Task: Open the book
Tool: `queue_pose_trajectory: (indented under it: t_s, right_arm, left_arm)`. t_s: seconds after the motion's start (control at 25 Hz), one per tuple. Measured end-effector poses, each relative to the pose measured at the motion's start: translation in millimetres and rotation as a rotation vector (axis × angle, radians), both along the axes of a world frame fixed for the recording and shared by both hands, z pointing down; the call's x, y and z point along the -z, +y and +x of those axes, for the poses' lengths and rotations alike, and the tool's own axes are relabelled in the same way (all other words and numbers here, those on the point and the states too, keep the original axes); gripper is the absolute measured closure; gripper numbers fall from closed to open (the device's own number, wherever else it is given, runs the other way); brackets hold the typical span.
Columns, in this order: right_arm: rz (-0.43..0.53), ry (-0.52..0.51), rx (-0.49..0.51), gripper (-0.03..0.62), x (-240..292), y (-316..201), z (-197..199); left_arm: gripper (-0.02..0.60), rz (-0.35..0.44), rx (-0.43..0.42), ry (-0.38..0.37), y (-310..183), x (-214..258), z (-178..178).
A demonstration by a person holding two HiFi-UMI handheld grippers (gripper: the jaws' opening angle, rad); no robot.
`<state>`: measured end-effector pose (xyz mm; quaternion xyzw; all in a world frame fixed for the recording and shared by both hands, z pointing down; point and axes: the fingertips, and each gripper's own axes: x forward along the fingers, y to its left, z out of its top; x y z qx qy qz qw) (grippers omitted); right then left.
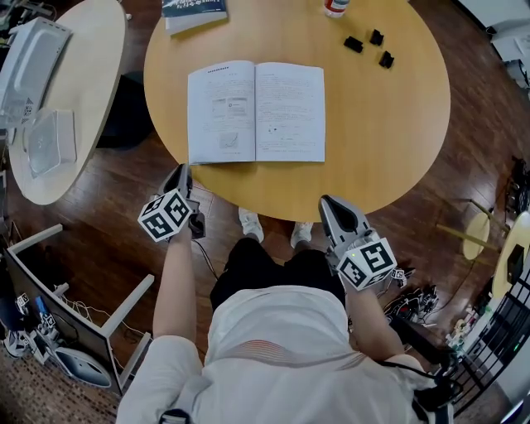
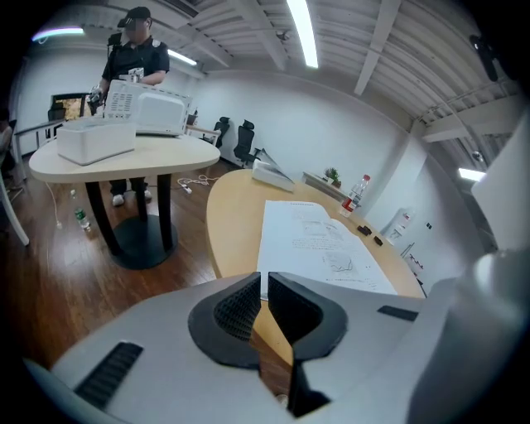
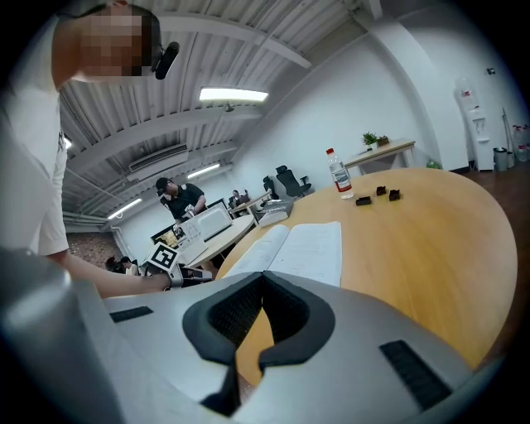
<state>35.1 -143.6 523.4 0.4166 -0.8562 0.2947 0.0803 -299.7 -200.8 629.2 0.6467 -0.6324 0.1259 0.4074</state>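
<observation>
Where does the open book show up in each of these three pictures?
Head view: the open book lies upper middle.
Left gripper view: the open book sits centre right, beyond the jaws.
Right gripper view: the open book sits centre, just above the jaws.
Shared landmark: the red-capped bottle, beyond it in all three.

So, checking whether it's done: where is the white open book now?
In the head view the white open book lies flat on the round wooden table, left of centre, just beyond the left gripper.
</observation>
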Motion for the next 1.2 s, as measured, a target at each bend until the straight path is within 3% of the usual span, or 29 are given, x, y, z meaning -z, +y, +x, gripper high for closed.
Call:
queue_pose_trajectory:
  t_s: [0.32, 0.76, 1.0, 1.2]
  right_arm:
    - [0.053, -0.012, 0.036, 0.589, 20.5, -1.5, -3.4]
    - [0.207, -0.051, 0.113, 0.589, 84.3, -1.5, 20.9]
    - [0.284, -0.071, 0.177, 0.589, 118.6, 8.8, 36.9]
    - [0.325, -0.079, 0.161, 0.589, 138.3, 20.5, 47.7]
  left_arm:
    - [0.561, 0.143, -0.003, 0.001, 6.6, 62.5, 9.3]
    - [0.571, 0.479, -0.145, -0.074, 32.6, 218.2, 100.7]
    - [0.571, 0.552, -0.161, -0.118, 68.8, 264.5, 149.5]
    - [0.571, 0.599, -0.226, -0.116, 90.9, 283.3, 181.5]
